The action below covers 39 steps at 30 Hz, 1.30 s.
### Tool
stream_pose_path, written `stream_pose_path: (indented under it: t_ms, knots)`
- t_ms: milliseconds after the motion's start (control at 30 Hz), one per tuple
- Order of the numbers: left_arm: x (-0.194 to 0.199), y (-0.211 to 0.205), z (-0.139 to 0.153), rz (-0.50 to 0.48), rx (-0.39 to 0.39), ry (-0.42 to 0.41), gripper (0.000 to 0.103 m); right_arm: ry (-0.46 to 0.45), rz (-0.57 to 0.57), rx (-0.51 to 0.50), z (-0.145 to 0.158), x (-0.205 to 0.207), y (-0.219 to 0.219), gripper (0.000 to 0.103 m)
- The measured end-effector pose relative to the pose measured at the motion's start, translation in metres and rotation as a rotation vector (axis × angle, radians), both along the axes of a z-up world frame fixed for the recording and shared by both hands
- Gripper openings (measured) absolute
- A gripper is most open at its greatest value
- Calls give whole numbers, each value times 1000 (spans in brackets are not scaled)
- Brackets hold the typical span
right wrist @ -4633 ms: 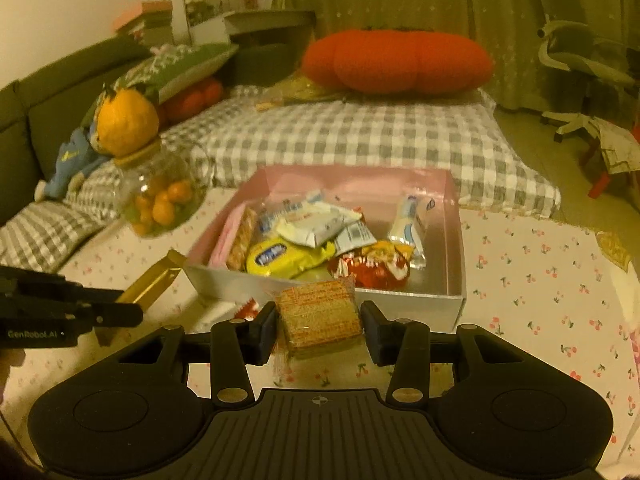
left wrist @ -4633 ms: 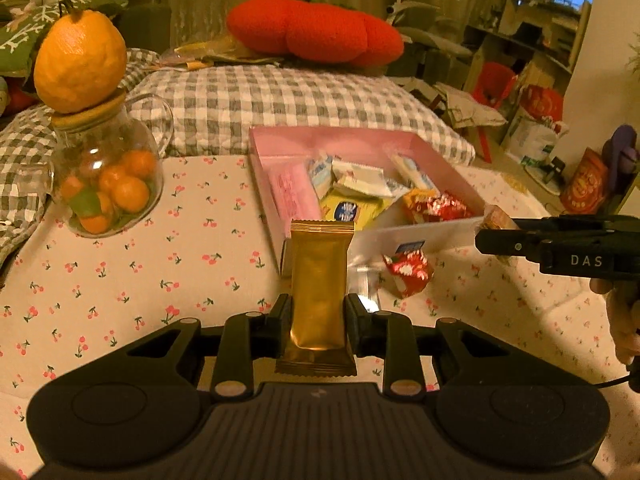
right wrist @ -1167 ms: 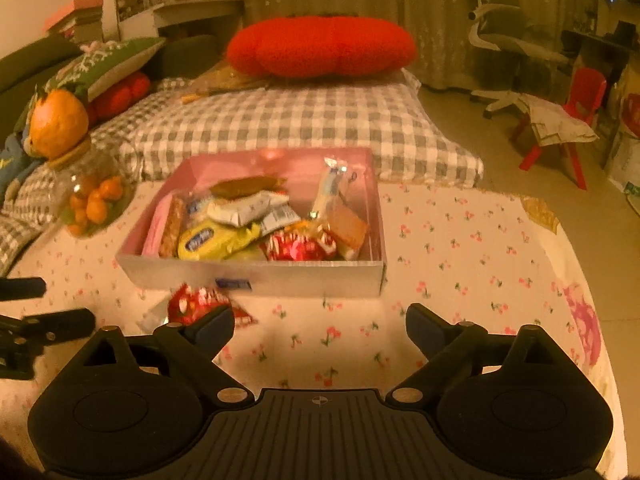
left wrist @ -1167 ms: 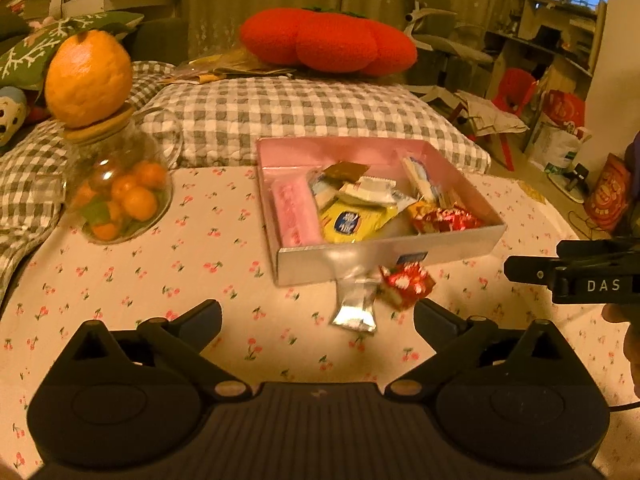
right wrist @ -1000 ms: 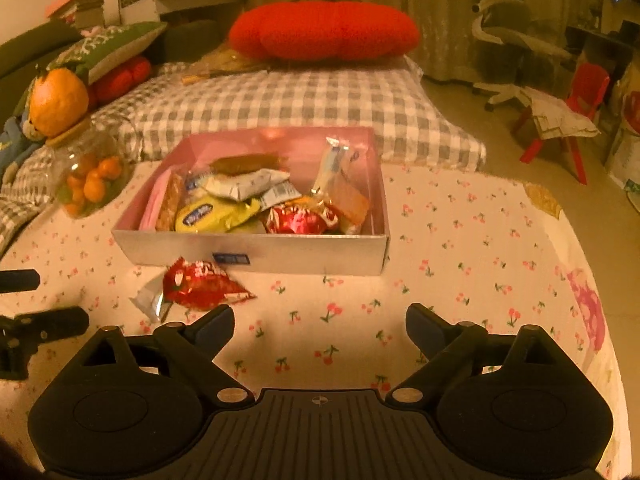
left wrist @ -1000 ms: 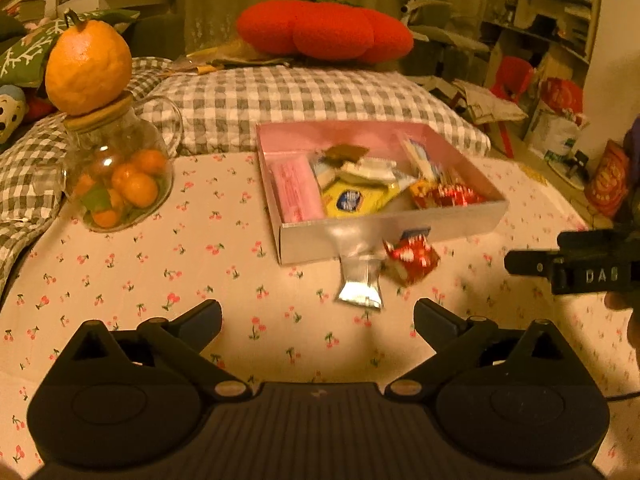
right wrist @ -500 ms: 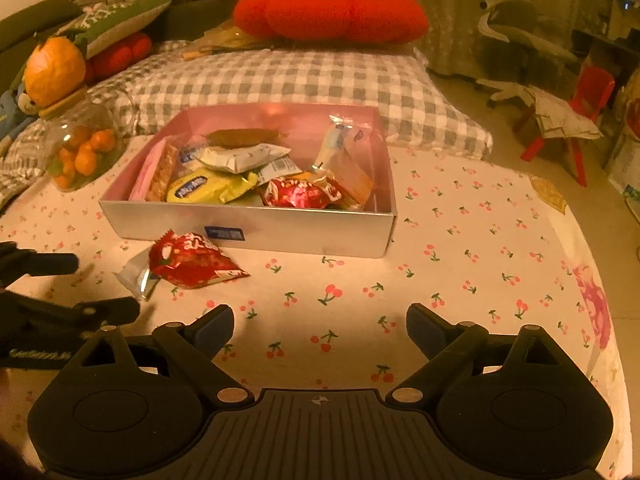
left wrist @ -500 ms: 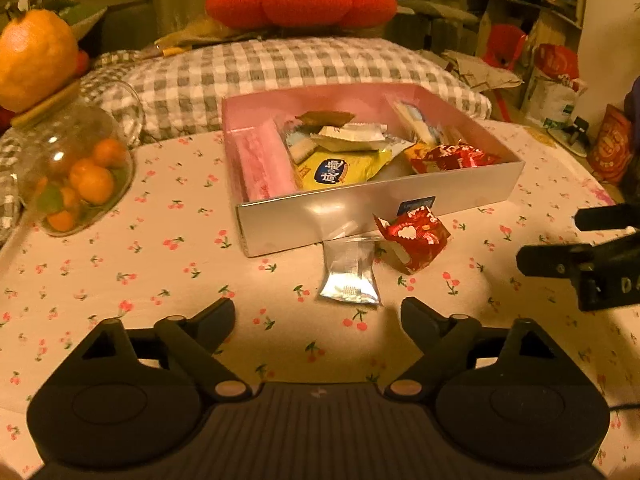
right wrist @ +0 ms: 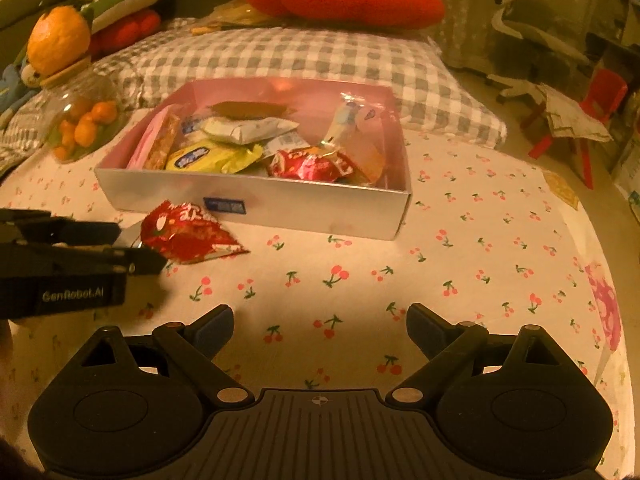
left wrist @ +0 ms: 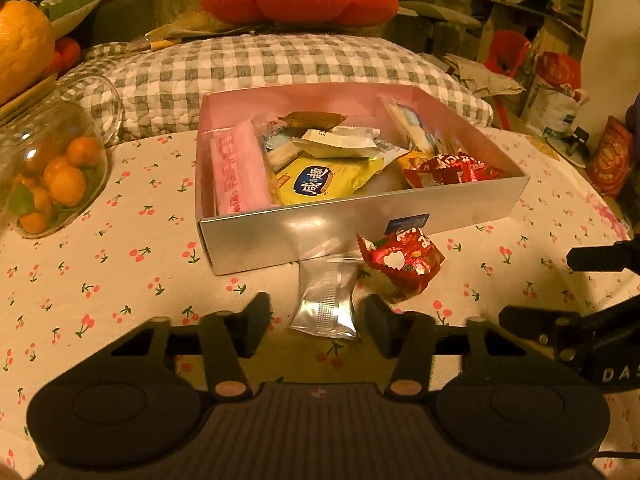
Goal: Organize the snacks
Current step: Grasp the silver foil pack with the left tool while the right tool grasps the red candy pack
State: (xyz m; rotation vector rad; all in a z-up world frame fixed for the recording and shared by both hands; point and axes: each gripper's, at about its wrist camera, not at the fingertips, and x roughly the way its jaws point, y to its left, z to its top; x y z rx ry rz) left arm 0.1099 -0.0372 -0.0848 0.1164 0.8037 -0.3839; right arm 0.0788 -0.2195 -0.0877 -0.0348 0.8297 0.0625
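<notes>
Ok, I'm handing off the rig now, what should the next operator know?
Left gripper: open, straddling the silver packet on the tablecloth, not yet closed.
Right gripper: open, empty, over bare cloth.
Box: holds several snacks already.
Left to do: silver packet and red packet, both lying in front of the box's near wall.

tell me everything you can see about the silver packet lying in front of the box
The silver packet is a small foil pouch, shiny and crinkled, with a ribbed seam down its middle and crimped ends. It lies flat on the cherry-print tablecloth, its far end against the box's front wall. The red wrapped snack sits at its right, and whether they touch is unclear. The left gripper has its open jaws on either side of the near end, not yet closed on it.
</notes>
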Motion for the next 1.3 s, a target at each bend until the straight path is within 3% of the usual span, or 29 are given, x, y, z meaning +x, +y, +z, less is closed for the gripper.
stream_pose_path:
  t_ms: [67,733,1300]
  knots:
    - [0,1,1,5,-4,3,32,3,8,-3,-1,-1,3,95]
    - [-11,42,12,119,-44,52,31,8,112,-9,-7,8,42,95]
    - [-23,59,9,132,-46,71,31,-2,152,-13,-9,31,69,95]
